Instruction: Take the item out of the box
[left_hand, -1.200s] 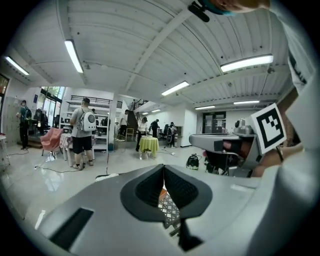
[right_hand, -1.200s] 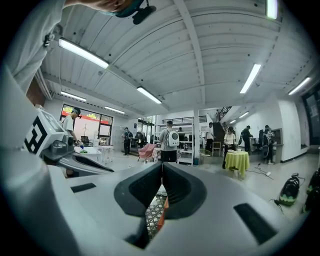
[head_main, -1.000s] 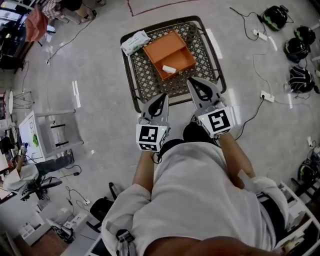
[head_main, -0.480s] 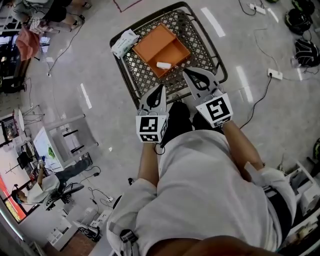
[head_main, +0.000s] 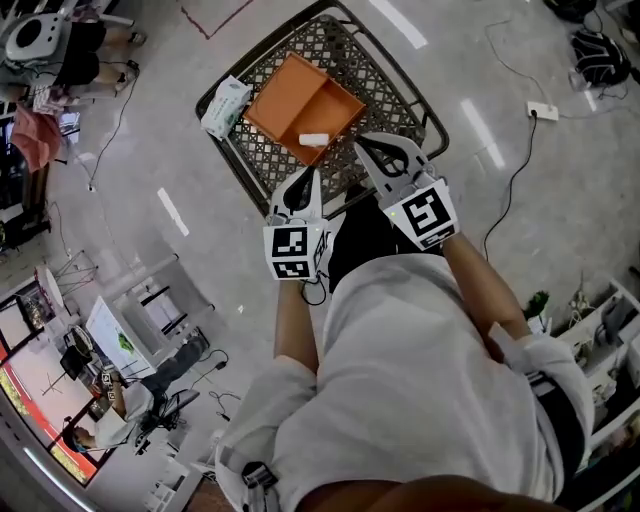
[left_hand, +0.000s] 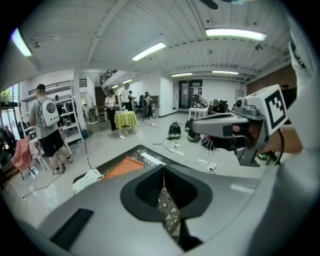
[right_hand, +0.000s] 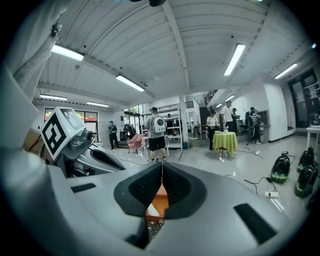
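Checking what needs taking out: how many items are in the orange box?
1. A small white item lies in the orange box, near the wall closest to the person. That wall may hide something more.

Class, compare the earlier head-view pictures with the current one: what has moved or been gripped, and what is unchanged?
The left gripper and right gripper have edged slightly forward over the table's near edge toward the orange box; the view itself has swung. Nothing was gripped or released: both stay shut and empty. The white item still lies in the box, the tissue pack beside it.
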